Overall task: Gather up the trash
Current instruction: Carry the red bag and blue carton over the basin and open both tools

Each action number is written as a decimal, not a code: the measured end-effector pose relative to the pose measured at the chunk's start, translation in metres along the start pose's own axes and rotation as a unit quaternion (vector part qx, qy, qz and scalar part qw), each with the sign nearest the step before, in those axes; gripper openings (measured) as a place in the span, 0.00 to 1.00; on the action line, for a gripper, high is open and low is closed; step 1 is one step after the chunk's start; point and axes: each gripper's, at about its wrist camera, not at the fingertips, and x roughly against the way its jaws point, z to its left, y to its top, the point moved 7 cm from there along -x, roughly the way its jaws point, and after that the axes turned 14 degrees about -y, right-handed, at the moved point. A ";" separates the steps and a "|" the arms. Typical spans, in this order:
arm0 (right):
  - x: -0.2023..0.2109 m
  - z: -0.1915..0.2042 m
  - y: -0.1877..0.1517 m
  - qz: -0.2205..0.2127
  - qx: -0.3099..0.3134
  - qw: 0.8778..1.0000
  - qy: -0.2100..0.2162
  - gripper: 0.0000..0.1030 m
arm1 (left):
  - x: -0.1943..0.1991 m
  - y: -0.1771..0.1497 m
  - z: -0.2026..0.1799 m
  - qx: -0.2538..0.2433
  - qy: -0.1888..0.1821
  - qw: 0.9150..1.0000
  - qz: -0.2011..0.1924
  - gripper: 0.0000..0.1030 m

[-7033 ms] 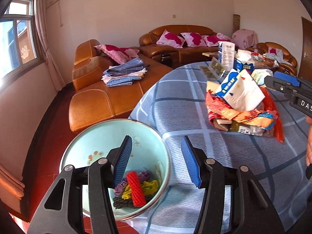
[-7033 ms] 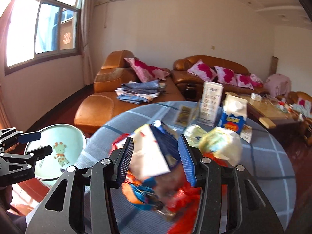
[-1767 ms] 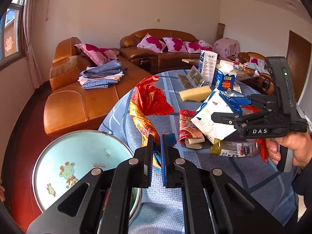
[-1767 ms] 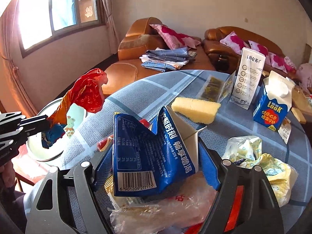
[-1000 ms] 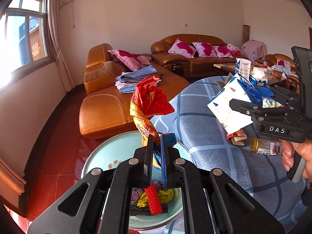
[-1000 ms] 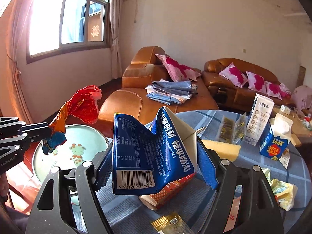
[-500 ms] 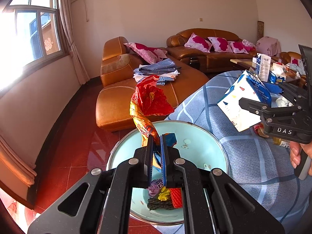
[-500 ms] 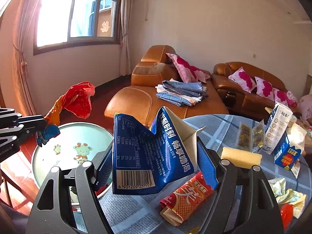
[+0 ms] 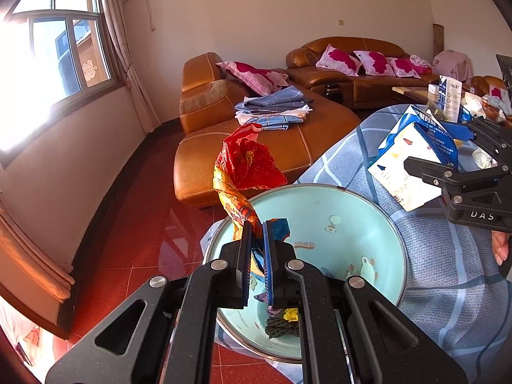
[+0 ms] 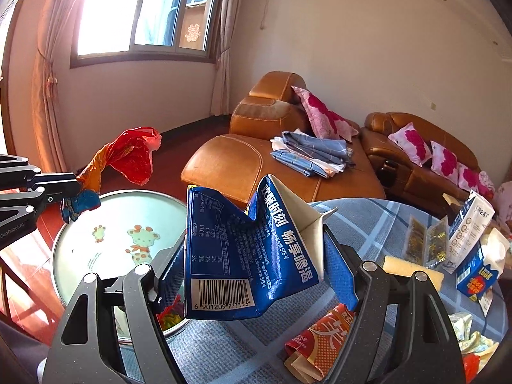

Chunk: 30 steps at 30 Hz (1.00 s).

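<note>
My left gripper [image 9: 256, 233] is shut on a crumpled red and orange plastic wrapper [image 9: 248, 166], held over the pale blue basin [image 9: 368, 211]. The basin carries cartoon animals and has a few scraps of trash [image 9: 281, 321] at its bottom. In the right wrist view the same wrapper [image 10: 128, 156] hangs from the left gripper [image 10: 68, 192] above the basin [image 10: 105, 224]. My right gripper [image 10: 256, 256] is shut on a crushed blue and white carton [image 10: 243, 256], just right of the basin. The left wrist view shows that carton [image 9: 412, 163] at the right.
A round table with a blue checked cloth [image 10: 377, 220] holds more trash: a red snack packet [image 10: 320, 336], a yellow sponge [image 10: 412, 272], cartons [image 10: 470, 224] and crumpled foil [image 10: 473, 336]. Brown leather sofas [image 9: 272, 134] with folded laundry stand behind. Red tile floor [image 9: 128, 224] lies left.
Both grippers have swung left with their loads. The basin now lies right under the left gripper's wrapper and closer to the carton.
</note>
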 end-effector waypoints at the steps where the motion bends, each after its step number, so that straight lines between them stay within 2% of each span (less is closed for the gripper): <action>1: 0.000 0.002 0.000 0.001 0.004 1.000 0.001 0.73 | -0.001 -0.001 0.000 0.000 0.000 1.000 0.001 0.06; 8: -0.001 0.013 0.000 0.003 0.026 1.000 0.015 0.73 | -0.002 -0.001 -0.001 0.004 -0.006 1.000 0.004 0.06; 13: 0.003 0.024 -0.001 -0.003 0.049 0.998 0.034 0.76 | -0.004 -0.002 -0.003 0.009 -0.018 1.000 0.004 0.11; 15: 0.004 0.023 -0.001 -0.004 0.044 0.998 0.036 0.79 | -0.003 -0.002 -0.002 0.013 -0.021 1.000 0.002 0.28; 16: 0.005 0.022 -0.001 -0.005 0.040 0.999 0.036 0.81 | -0.002 -0.002 -0.002 0.012 -0.018 1.000 0.000 0.31; 19: 0.006 0.019 0.000 -0.007 0.032 0.999 0.037 0.83 | -0.001 -0.001 -0.003 0.011 -0.018 1.000 -0.003 0.33; 26: 0.011 0.022 0.001 -0.021 0.040 0.998 0.048 0.86 | -0.001 0.000 -0.001 0.016 -0.014 1.000 -0.009 0.47; 30: 0.012 0.025 0.000 -0.022 0.044 0.998 0.048 0.88 | -0.001 0.000 -0.001 0.017 -0.012 1.000 -0.009 0.48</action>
